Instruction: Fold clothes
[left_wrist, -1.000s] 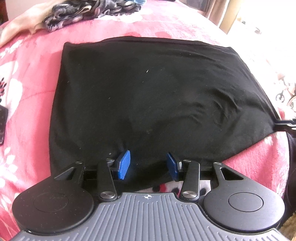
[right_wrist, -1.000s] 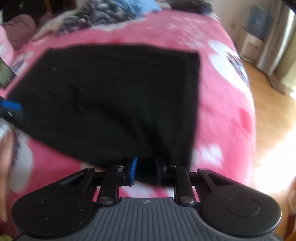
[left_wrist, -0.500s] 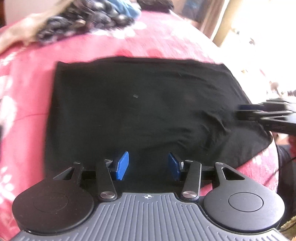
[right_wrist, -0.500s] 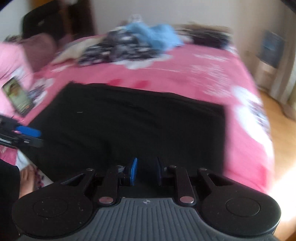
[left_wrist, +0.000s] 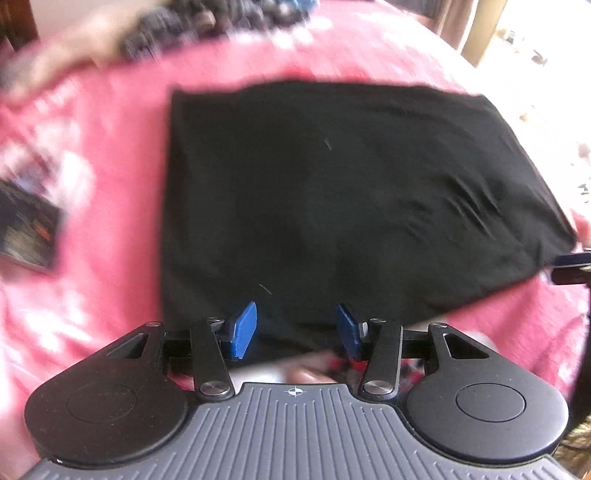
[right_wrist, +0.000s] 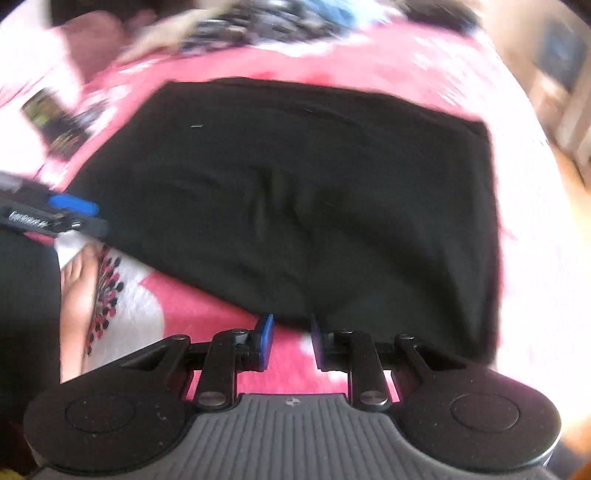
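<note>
Since a second ago the right gripper (right_wrist: 289, 341) has let go: its blue pads were nearly shut on the near hem, now they stand partly apart with pink bedspread showing between them, holding nothing. Left gripper (left_wrist: 296, 330) is wide open as before, empty, its pads straddling the near hem of the black garment (left_wrist: 332, 192). The left view has shifted right, so that the dark card-like object (left_wrist: 27, 236) on the bed now shows at left. Both views are motion-blurred.

Black garment lies flat on the pink bed (left_wrist: 103, 155), a rough rectangle, long axis running left to right across both views, near hem directly ahead of each gripper. Left gripper is over the near hem towards its left end; right gripper sits just short of the hem near the right corner. Each gripper's tip shows in the other's view at the garment's side edge.

Judgement: flat rectangle with both grippers empty at the hem fits either a fold just laid down or a fresh grasp pending; cannot settle which.

Heap of other clothes (right_wrist: 258, 22) lies at the far end of the bed, well apart.
</note>
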